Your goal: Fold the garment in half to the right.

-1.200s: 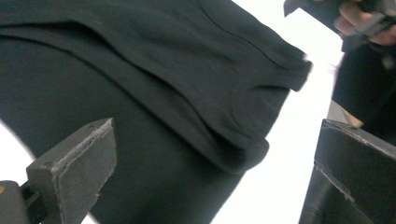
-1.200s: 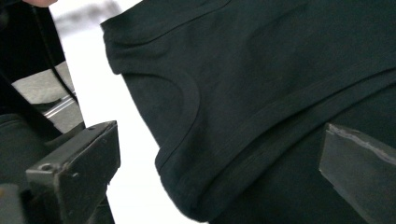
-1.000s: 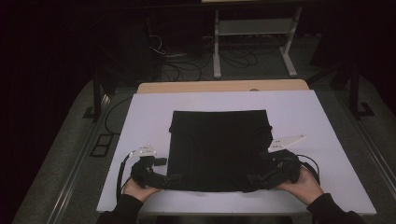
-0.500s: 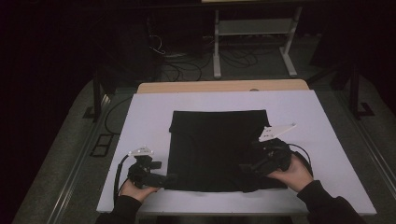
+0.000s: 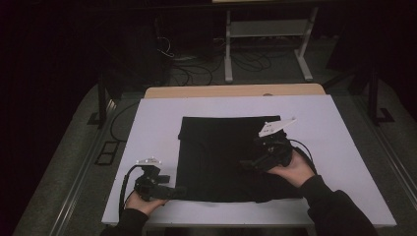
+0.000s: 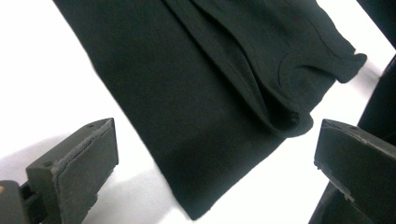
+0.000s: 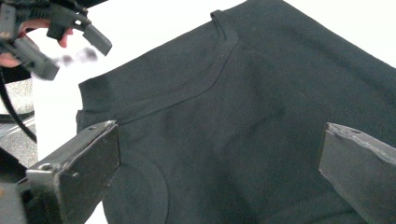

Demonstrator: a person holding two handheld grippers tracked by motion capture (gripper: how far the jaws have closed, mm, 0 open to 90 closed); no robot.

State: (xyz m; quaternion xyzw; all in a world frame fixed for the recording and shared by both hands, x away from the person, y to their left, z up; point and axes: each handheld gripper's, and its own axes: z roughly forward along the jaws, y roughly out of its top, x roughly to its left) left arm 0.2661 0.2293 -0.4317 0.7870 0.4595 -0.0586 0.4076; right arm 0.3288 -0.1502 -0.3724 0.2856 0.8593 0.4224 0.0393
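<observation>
Whereas a second ago both grippers sat at the near corners of the black garment, the right gripper has since lifted off its corner and moved inward and farther up the table, so that it now hangs over the right half of the cloth, its jaws pointing left. The hand behind it has followed, and the sleeve now crosses the near right corner of the fabric. The left gripper has barely shifted; it stays at the near left corner, its jaws pointing right along the near edge.

The garment itself lies folded into a rough square at the middle of the white table, as it did before, with its far edge toward the wooden strip.

In the left gripper view the jaws stand wide apart with nothing between them; the folded corner of the cloth lies on the white surface just ahead of them, its layers lifted slightly at the right. In the right gripper view the jaws are likewise spread wide and empty, looking down on the fabric, where a curved seam runs across it. At the far left of that view the left gripper shows, blurred, over the white surface.
</observation>
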